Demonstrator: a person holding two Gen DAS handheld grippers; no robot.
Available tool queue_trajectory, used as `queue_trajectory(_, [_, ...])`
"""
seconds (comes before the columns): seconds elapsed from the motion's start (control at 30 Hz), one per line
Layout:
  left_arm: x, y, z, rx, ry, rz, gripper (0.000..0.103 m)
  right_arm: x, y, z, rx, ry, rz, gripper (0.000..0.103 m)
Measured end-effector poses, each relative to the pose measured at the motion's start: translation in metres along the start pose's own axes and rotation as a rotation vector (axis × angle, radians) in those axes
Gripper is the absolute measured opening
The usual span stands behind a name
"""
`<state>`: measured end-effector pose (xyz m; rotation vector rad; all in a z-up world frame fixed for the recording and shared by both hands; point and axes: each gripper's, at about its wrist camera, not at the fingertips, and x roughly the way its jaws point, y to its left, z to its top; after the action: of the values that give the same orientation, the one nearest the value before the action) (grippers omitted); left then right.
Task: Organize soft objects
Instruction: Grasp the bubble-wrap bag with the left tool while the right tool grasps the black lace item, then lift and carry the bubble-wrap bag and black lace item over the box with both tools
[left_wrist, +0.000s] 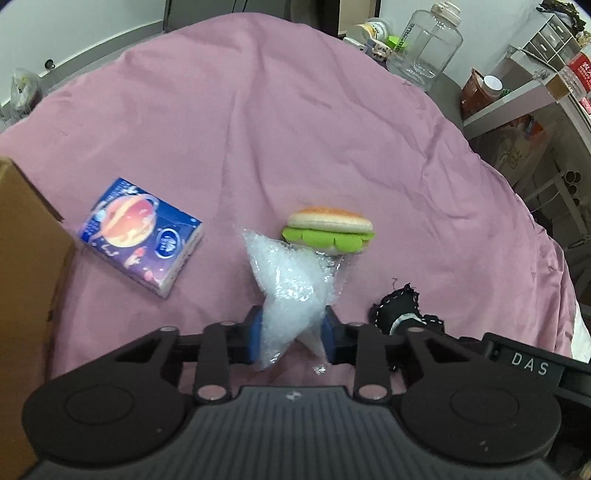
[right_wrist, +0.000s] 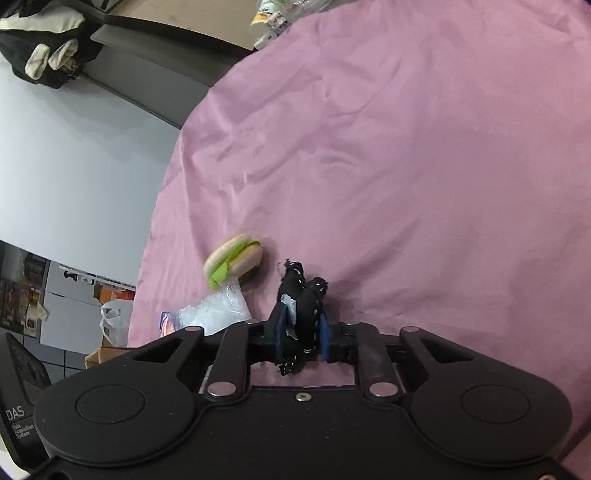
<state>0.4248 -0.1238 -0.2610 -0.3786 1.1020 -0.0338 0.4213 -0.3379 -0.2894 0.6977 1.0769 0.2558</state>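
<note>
L gripper (left_wrist: 293, 328) is clamped on a crumpled piece of bubble wrap (left_wrist: 284, 280); R gripper (right_wrist: 301, 330) is pinched tight on a black cloth w/ white stitching (right_wrist: 303, 306). Landmark: toy burger (left_wrist: 330, 229) on the pink sheet (left_wrist: 258, 122). Wrap touches its near edge; cloth lies near it, to its right; tissue pack (left_wrist: 140, 236) sits well left, just beside a cardboard box (left_wrist: 26, 258).

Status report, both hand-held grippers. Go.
Left hand-held gripper shut on bubble wrap. Right hand-held gripper shut on black cloth. Toy burger touching wrap.
</note>
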Motion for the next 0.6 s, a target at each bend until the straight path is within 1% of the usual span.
queue_trajectory(0.17, [-0.017, 0.004, -0.003, -0.02, 0.002, 0.0, 0.028, -0.019, 0.011, -0.005, -0.007, -0.019, -0.031, 0.016])
queue_trajectory(0.43, [-0.061, -0.001, -0.007, 0.002, -0.035, -0.011, 0.028, -0.055, 0.037, -0.013, -0.036, -0.064, -0.028, 0.016])
queue_trajectory(0.6, [-0.088, 0.0, -0.015, 0.011, -0.06, -0.016, 0.028, -0.078, 0.049, -0.026, -0.058, -0.086, -0.038, 0.016])
